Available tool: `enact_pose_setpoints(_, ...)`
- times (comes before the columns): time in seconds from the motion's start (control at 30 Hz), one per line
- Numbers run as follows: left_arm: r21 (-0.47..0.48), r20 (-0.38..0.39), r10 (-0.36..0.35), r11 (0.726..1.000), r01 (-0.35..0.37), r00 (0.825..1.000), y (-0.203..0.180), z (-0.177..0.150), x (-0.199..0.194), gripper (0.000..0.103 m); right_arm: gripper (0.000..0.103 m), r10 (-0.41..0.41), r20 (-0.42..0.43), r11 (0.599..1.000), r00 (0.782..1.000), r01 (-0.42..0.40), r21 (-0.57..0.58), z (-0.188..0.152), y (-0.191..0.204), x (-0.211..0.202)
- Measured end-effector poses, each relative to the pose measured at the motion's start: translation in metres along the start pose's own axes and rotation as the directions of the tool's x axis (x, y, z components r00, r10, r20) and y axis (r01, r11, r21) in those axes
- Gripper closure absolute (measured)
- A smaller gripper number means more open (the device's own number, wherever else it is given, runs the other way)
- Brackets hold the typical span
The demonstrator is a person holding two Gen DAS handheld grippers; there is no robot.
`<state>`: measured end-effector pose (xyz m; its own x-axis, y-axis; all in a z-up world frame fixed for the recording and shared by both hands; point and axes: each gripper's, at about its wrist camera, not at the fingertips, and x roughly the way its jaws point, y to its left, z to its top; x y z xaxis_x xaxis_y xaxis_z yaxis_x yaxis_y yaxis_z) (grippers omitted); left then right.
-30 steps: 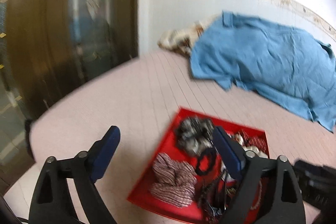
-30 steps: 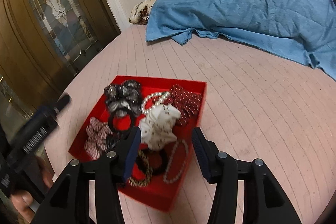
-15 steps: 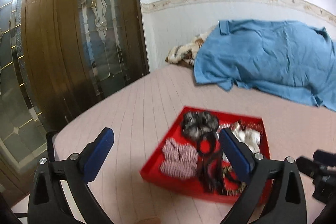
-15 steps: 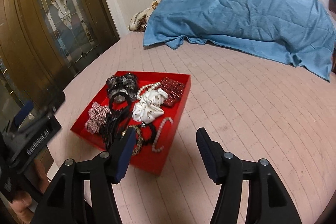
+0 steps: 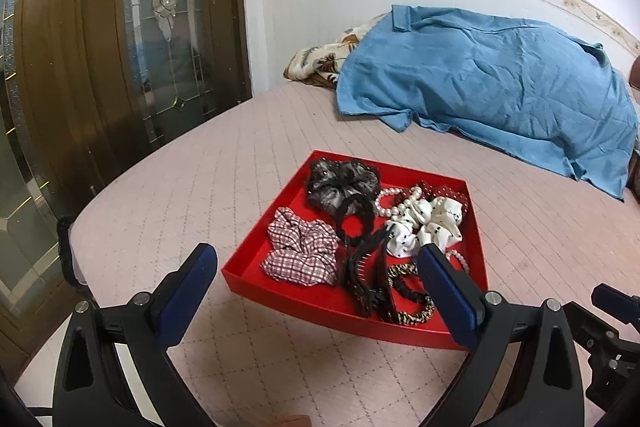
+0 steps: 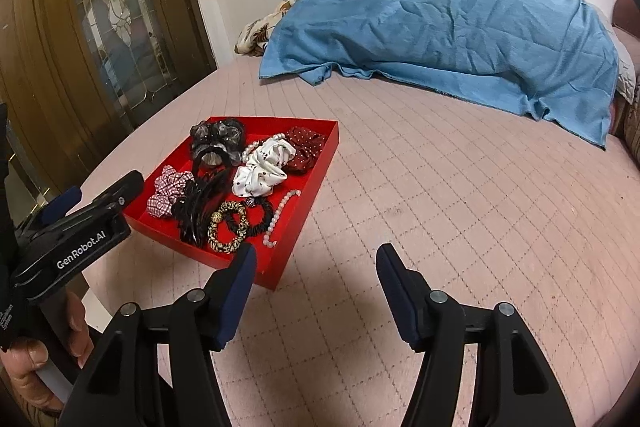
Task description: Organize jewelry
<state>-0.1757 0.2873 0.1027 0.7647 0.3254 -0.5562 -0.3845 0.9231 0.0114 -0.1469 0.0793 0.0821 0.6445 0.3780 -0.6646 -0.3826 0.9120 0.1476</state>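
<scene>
Both tongs, left (image 5: 316, 269) and right (image 6: 314, 265), are held wide open and empty short of the red tray (image 5: 280, 291) on the bed (image 6: 440, 187); scrunchies are soft and light, the pearl strand (image 6: 280, 213) probably slippery, best pinched mid-length

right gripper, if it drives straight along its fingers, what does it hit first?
Likely the bare pink bed cover. The right gripper is open and empty, aimed right of the red tray, which sits off its left finger. Beyond lies the blue cloth; depth is unclear.
</scene>
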Motion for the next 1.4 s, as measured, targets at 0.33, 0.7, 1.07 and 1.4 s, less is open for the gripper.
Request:
enact_pose_setpoints(0.33, -0.045, -0.051, -0.052, 0.998, 0.050, 0.997, 0.008, -0.002, 0.009, 0.003, 0.033, -0.028, 0.009, 0.999, 1.000, 0.029, -0.044, -0.002, 0.014, 0.004)
enact_pose_setpoints(0.7, -0.041, -0.067, -0.062, 0.997, 0.059, 0.996, 0.006, -0.003, 0.010, 0.003, 0.032, -0.038, 0.004, 0.997, 0.999, 0.038, -0.061, -0.004, 0.017, 0.008)
enact_pose_setpoints(1.07, -0.035, -0.079, -0.060, 0.998, 0.058, 0.995, 0.003, -0.004, 0.013, 0.003, 0.029, -0.041, 0.004, 0.997, 0.999, 0.041, -0.061, -0.004, 0.016, 0.010)
enact_pose_setpoints(1.4, -0.029, -0.088, -0.059, 0.998, 0.057, 0.994, 0.001, -0.006, 0.015, 0.003, 0.028, -0.040, 0.001, 0.997, 0.999, 0.040, -0.060, -0.003, 0.015, 0.011)
